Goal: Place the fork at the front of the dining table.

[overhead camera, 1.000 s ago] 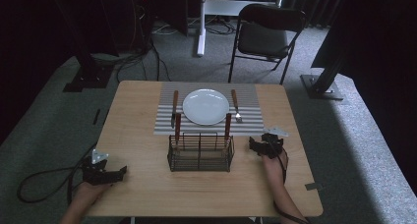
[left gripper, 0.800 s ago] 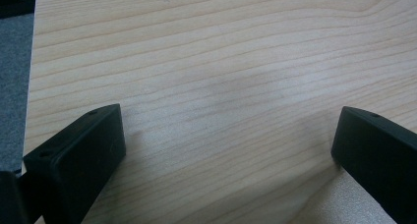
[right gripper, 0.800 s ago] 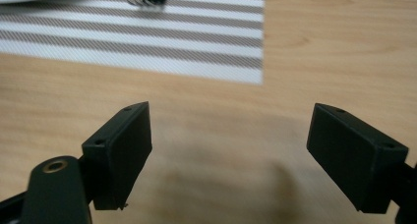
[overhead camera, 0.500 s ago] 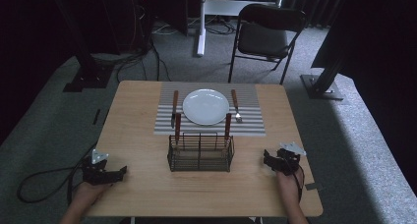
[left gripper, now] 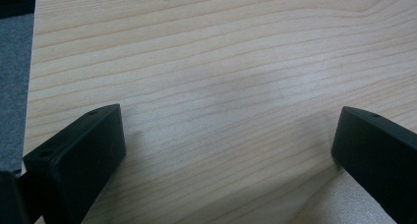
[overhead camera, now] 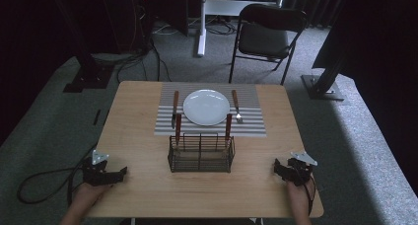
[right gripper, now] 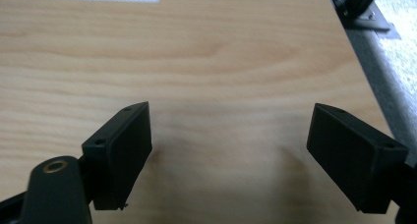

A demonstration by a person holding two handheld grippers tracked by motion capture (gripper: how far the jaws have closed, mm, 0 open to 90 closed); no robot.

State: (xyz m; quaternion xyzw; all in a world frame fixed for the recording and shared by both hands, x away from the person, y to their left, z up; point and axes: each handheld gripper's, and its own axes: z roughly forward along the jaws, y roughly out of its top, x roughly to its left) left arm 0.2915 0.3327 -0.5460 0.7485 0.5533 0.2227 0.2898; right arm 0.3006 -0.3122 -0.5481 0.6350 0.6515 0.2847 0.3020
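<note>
Your left gripper [overhead camera: 118, 173] rests on the near left corner of the table [overhead camera: 138, 131], its 2 blocky black fingers [left gripper: 81, 155] spread wide with only pale, straight-grained wood between them. Your right gripper [overhead camera: 279, 168] sits at the near right corner, and its 2 matte black fingers [right gripper: 120, 148] are likewise spread wide over bare wood, pinching nothing. Each gripper carries 1 grey three-cornered plate on top and trails a dark cable.

Between the 2 grippers, well apart from either set of fingers, stands 1 wire basket [overhead camera: 201, 153]: a dark, boxy rack of thin metal rods. 2 wooden handles rise from it, 1 at its left end [overhead camera: 178, 125] and 1 at its right end [overhead camera: 228, 124]; what lies below them is too small to tell.

Beyond the basket lies 1 striped grey-and-white placemat [overhead camera: 251, 124], rectangular and flat. On it sits 1 round, smooth white plate [overhead camera: 206, 107]. 1 knife [overhead camera: 174, 109] with a wooden handle lies just left of the plate, and 1 fork [overhead camera: 236, 107] with a wooden handle lies just to its right.
</note>
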